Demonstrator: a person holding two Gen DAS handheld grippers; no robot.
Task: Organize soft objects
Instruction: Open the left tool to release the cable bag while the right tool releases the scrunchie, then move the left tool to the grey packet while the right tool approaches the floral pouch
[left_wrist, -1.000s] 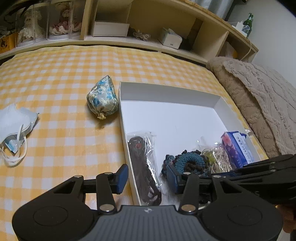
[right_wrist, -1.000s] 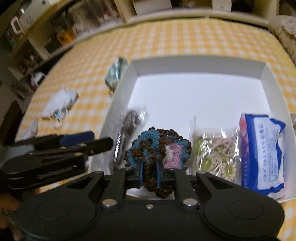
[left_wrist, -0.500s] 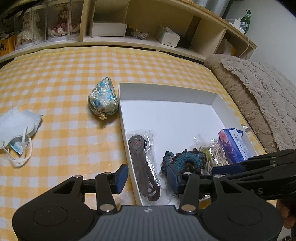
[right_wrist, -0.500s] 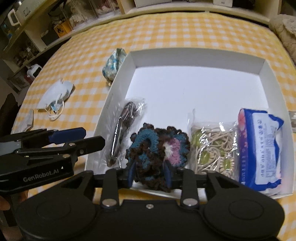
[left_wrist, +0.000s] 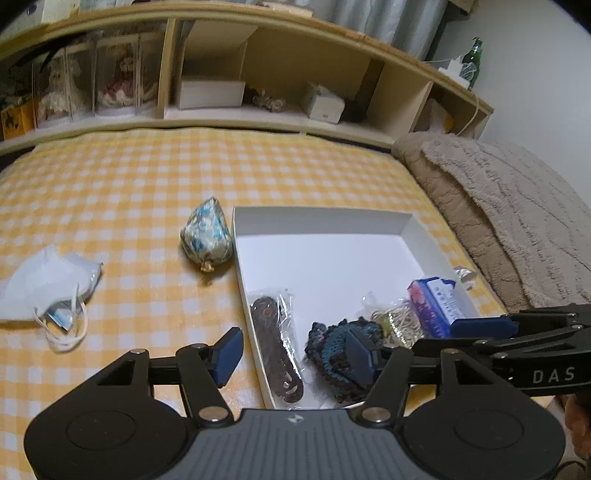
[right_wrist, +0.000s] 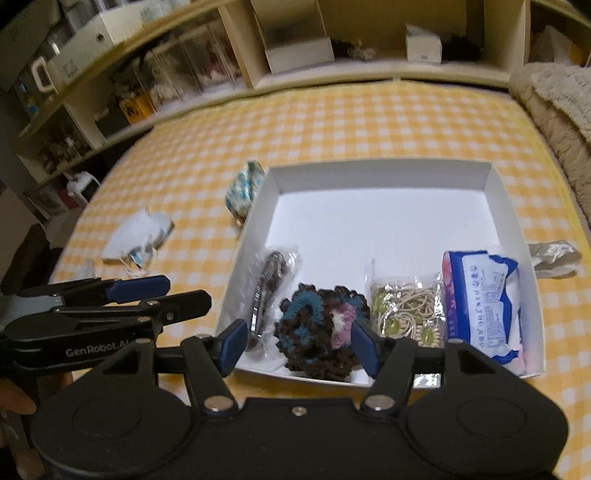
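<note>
A white box (right_wrist: 376, 173) (left_wrist: 321, 216) lies on the yellow checked cloth. Along its near side sit a bagged dark item (right_wrist: 271, 280), a crocheted piece (right_wrist: 321, 328) (left_wrist: 336, 350), a bag of hair ties (right_wrist: 402, 310) and a blue tissue pack (right_wrist: 484, 299). My right gripper (right_wrist: 299, 347) is open, its pads either side of the crocheted piece without touching it. My left gripper (left_wrist: 295, 354) is open and empty over the box's near left edge. A floral pouch (left_wrist: 207, 236) (right_wrist: 243, 186) lies left of the box, a white face mask (left_wrist: 48, 288) (right_wrist: 138, 236) further left.
Wooden shelves (left_wrist: 258, 99) with boxes and dolls run along the back. A beige blanket (left_wrist: 509, 221) lies to the right. A crumpled clear wrapper (right_wrist: 554, 254) lies outside the box's right wall.
My right gripper opened and let go of the crocheted piece, which now rests in the box. Both grippers pulled back and tilted up a little.
</note>
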